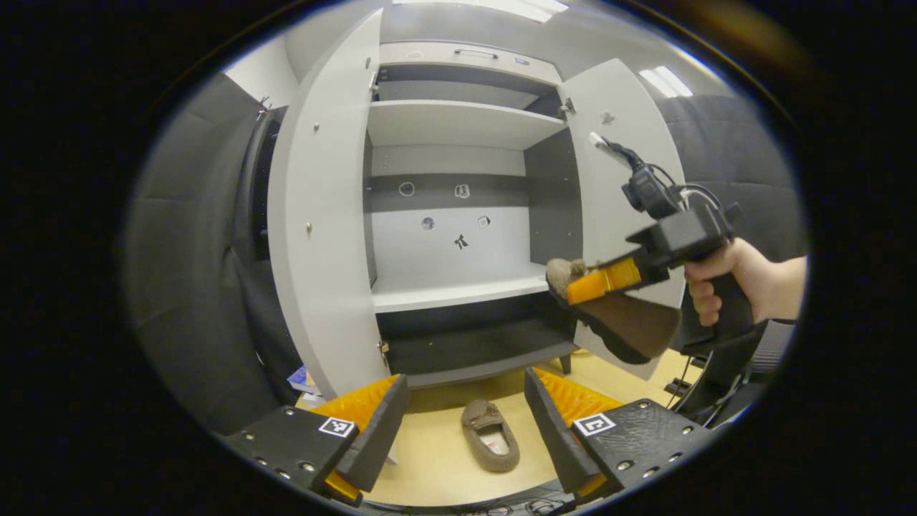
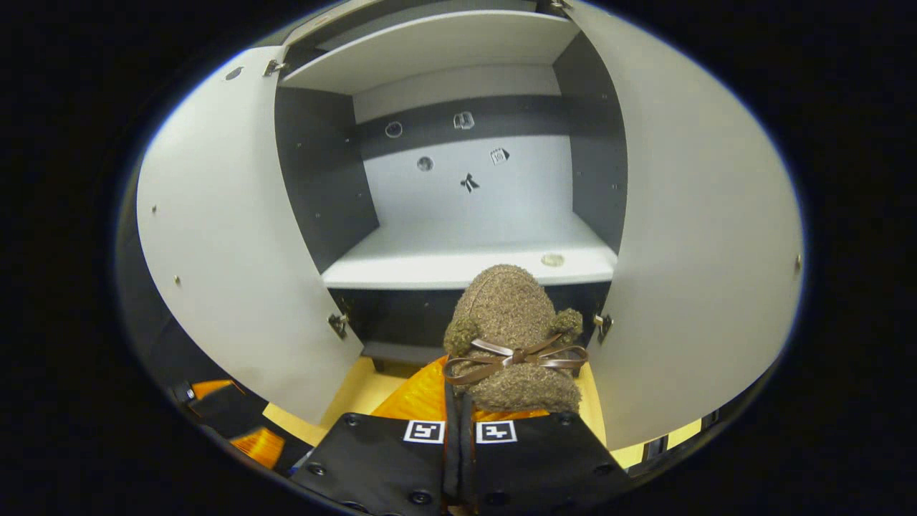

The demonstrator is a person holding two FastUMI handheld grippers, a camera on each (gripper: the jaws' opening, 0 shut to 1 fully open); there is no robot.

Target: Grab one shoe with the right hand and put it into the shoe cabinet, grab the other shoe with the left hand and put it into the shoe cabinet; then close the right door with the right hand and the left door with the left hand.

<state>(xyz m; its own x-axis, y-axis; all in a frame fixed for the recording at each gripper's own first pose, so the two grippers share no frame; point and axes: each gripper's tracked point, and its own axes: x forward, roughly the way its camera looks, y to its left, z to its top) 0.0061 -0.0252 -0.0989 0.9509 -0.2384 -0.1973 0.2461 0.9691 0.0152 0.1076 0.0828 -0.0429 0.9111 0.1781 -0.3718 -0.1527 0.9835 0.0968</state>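
Note:
A brown fuzzy slipper (image 1: 491,444) lies on the light wooden floor, straight ahead between the fingers of my open left gripper (image 1: 466,385). The shoe cabinet (image 1: 458,287) stands behind it with both doors swung wide. A hand (image 1: 723,283) holds my right gripper (image 1: 598,281) in front of the right door (image 1: 616,165), shut on the second slipper (image 1: 623,326). In the right gripper view that slipper (image 2: 512,322), with a brown bow, is pinched in my right gripper (image 2: 457,401) and points at the white middle shelf (image 2: 444,269), just short of its front edge.
The left door (image 2: 229,229) and right door (image 2: 695,236) flank the opening. A dark lower compartment (image 1: 473,344) sits under the white shelf. My left gripper (image 2: 236,426) shows low on the left. Cables (image 1: 709,387) and dark gear lie on the floor at right.

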